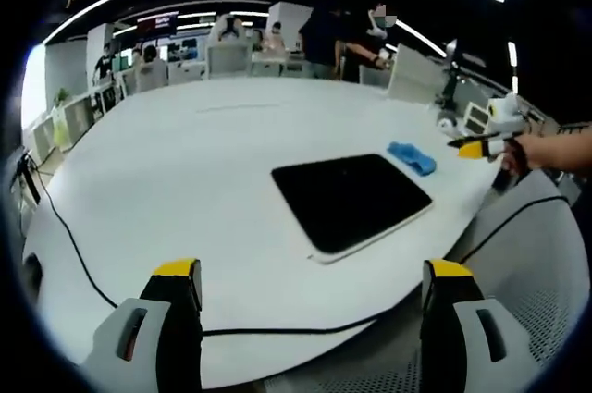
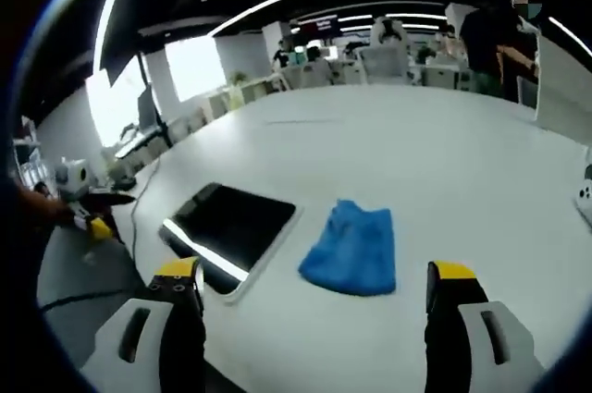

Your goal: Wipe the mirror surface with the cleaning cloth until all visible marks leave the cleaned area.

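Note:
A dark rectangular mirror with a pale rim lies flat on the white table. A crumpled blue cleaning cloth rests just past its far right corner. My left gripper is open, held back over the table's near edge. In the right gripper view the cloth lies a little ahead, between the jaws, and the mirror lies to its left. My right gripper is open and holds nothing. That same right gripper enters the left gripper view from the right, in a hand.
A black cable runs along the table's near edge. Mesh chair backs stand at the lower right. Desks, chairs and several people fill the far side of the room. The left gripper appears at the left, past the table's edge.

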